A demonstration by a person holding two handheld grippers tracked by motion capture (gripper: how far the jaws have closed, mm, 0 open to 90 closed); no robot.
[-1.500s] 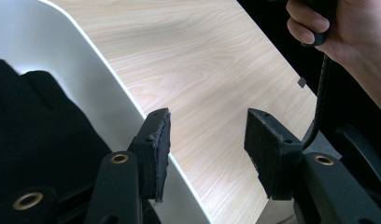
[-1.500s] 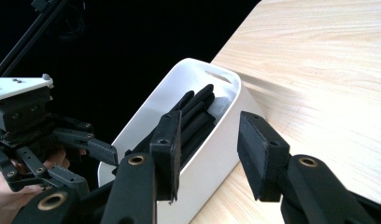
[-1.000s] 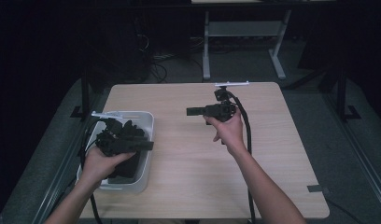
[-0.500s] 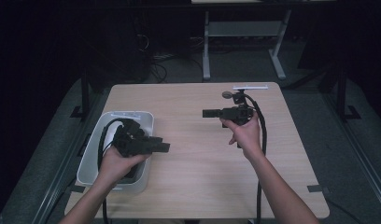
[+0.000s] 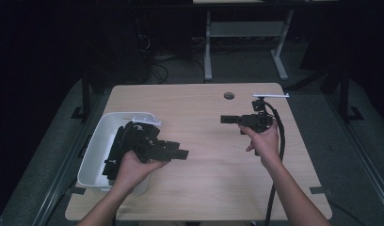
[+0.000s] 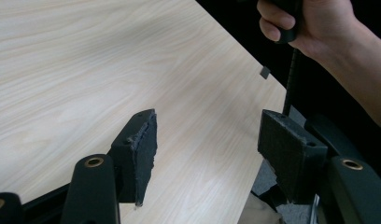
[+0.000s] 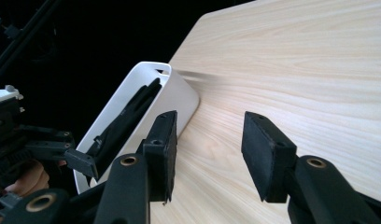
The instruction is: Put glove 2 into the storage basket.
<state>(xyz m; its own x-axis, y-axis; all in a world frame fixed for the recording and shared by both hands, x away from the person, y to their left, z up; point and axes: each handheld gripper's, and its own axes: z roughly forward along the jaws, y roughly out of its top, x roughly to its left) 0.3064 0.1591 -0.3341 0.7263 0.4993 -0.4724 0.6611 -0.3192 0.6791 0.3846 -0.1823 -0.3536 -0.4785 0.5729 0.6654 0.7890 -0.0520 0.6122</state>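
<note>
The high view takes in the whole wooden table point(image 5: 204, 155): a white bin point(image 5: 98, 146) sits at its left edge with black items point(image 5: 116, 148) inside, and a small round hole point(image 5: 229, 95) lies near the far edge, upper centre of the frame. The left hand point(image 5: 133, 167) holds the left gripper point(image 5: 178, 153) just beside the bin's right rim, pointing toward frame right. The right hand point(image 5: 263, 141) holds the right gripper point(image 5: 226, 119) at centre right, pointing toward frame left, its cable point(image 5: 279, 141) trailing down.

The left gripper view adds the right hand point(image 6: 314, 23) at upper right and shows its 2 jaws spread, nothing between them. The right gripper view shows the bin point(image 7: 179, 93) at centre left, and its jaws likewise apart and empty.
</note>
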